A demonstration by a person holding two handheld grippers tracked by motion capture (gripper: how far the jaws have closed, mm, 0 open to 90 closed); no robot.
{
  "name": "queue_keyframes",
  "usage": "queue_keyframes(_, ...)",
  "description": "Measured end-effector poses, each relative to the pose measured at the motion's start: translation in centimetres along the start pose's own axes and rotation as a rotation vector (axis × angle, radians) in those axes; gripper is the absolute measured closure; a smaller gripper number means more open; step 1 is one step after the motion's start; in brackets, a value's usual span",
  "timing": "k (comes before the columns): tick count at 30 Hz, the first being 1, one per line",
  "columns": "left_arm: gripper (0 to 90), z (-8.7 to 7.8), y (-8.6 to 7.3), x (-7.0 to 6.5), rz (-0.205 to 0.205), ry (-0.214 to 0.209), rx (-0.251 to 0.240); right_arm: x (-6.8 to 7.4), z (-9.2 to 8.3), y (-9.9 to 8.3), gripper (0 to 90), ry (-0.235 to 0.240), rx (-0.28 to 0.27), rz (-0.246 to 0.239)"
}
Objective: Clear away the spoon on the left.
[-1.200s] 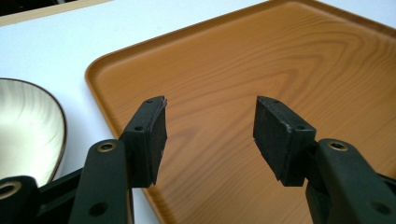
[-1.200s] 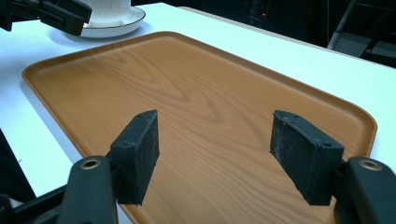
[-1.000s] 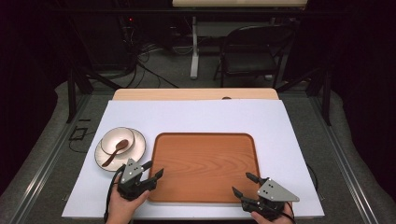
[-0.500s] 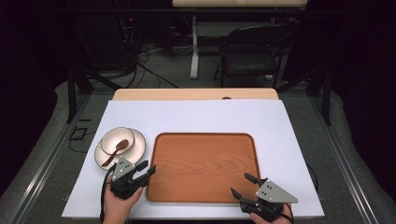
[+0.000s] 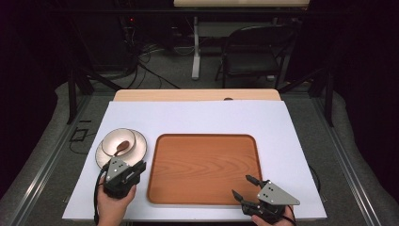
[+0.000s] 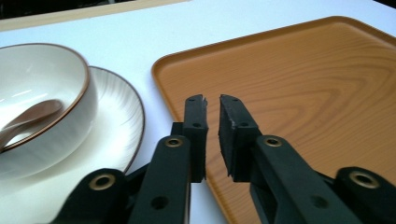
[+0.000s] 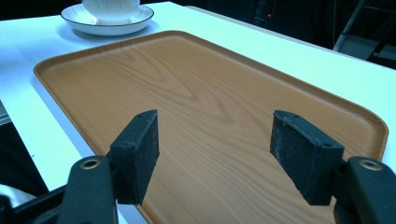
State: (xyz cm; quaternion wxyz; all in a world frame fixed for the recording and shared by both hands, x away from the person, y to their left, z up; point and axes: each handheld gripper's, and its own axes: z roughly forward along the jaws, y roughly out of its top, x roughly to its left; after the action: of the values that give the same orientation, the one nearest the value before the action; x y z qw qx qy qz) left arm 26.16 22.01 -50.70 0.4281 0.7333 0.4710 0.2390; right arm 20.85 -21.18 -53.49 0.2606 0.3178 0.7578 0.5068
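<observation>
A: Spoon first: it is hard to read. From the high view it is a small brown shape lying in the bowl. In the left gripper view it is blurred and cut off by the picture's edge.

B: And the bowl itself?

A: White, glossy, round, with a thin brown rim. It sits on a white saucer with fine ribbed lines and a dark edge. In the right gripper view the bowl's top is cut off by the frame.

B: Where is the left tool?

A: Just near the saucer, between it and the tray, low over the tray's left rim. Its jaws have just been closing; in its own view a narrow slit remains between the pads and nothing is in it. So it is nearly clenched, gripping nothing.

B: The right tool?

A: Released, jaws spread wide, empty, at the tray's near right corner. The pads look rough and matte black.

B: The tray?

A: Flat rectangle, rounded corners, raised lip, wood grain, smooth. It lies on a white sheet that covers most of the pale wooden counter. The person's hands are cut off at the bottom edge.
</observation>
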Motion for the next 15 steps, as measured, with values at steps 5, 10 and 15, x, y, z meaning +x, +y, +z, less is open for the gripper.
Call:
queue_keyframes(5, 87.4, -0.3, 0.1, 0.8, -0.026, 0.028, 0.0, 0.0, 0.0, 0.0, 32.5, 0.0, 0.002, -0.005)
queue_keyframes(10, 89.7, -0.9, 0.2, 1.9, -0.059, 0.054, -0.006, 0.0, 0.0, 0.0, 32.5, -0.001, 0.004, -0.004)
queue_keyframes(15, 89.8, -1.4, 0.3, 2.8, -0.085, 0.084, -0.012, 0.0, 0.0, 0.0, 32.6, -0.001, 0.004, -0.005)
